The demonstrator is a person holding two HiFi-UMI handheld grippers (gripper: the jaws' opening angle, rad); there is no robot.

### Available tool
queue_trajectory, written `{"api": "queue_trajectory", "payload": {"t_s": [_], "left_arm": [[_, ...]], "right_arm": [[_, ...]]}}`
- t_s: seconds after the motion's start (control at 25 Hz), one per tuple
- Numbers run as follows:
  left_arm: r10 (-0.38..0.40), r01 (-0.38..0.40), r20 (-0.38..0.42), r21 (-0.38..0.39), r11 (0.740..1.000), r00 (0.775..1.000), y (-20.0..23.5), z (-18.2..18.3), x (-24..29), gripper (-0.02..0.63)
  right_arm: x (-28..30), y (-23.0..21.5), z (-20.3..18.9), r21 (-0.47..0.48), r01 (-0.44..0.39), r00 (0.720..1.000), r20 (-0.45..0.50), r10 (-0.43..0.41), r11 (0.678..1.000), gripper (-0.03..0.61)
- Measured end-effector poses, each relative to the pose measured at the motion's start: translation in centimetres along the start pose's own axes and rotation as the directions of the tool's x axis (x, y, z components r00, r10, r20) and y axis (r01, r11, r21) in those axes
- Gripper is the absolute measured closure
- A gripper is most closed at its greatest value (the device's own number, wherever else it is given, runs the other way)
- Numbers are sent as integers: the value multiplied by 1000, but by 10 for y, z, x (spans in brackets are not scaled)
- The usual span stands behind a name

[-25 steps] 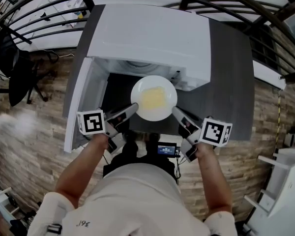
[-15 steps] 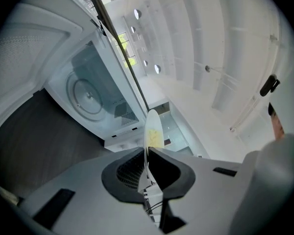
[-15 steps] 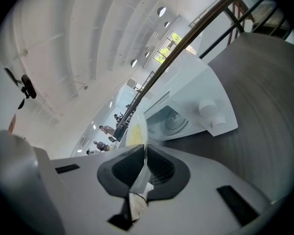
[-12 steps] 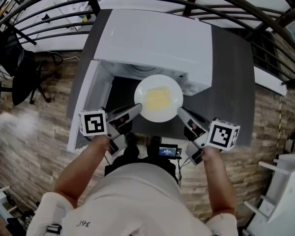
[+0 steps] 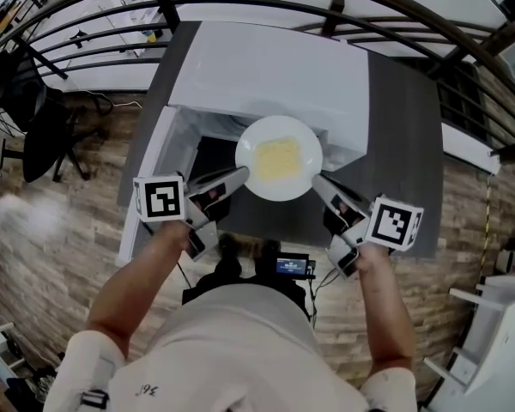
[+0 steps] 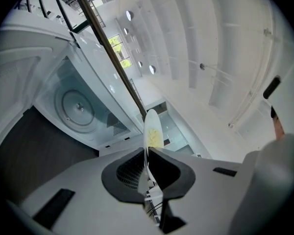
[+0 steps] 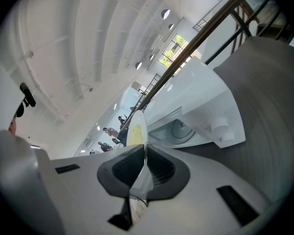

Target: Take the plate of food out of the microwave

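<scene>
Holding yellow food point(image 5: 277, 156), white plate point(image 5: 280, 192) near open microwave point(image 5: 266, 67).

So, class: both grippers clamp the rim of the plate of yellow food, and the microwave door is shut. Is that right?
No: the microwave door stands open, swung out to the left in the head view. The rest holds: the left gripper and the right gripper each clamp the plate by its rim.
</scene>
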State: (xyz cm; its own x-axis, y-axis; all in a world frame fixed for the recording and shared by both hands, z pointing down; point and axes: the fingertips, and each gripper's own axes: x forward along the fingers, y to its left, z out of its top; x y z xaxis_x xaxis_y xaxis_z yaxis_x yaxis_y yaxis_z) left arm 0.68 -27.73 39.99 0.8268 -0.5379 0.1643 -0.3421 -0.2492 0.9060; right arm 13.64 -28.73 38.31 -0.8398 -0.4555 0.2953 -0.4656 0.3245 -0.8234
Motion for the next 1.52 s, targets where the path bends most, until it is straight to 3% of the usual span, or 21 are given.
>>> {"api": "queue_trajectory", "payload": {"t_s": [0.36,0.56,0.8,1.16,1.52], "left_arm": [[-35,35,22,-1,999,999,-8,40,17,583],[-30,29,27,29,999,999,-1,66,33,583],[-9,8,49,34,999,999,13,91,45,583],[15,-12,68,-42,999,998,29,113,60,583],[-40,45,59,-94,995,997,24,118,76,583]], "right_arm": [[20,6,40,-66,-13,1000,2,13,998,558],[31,-16,62,-42,72,997,-12,-73,996,558],[53,-25,89,-61,88,996,-18,-89,994,558],[82,-42,126,-38,99,995,-23,-100,994,557],[97,-59,153,-25,158,985,-67,-159,987,557]]}}
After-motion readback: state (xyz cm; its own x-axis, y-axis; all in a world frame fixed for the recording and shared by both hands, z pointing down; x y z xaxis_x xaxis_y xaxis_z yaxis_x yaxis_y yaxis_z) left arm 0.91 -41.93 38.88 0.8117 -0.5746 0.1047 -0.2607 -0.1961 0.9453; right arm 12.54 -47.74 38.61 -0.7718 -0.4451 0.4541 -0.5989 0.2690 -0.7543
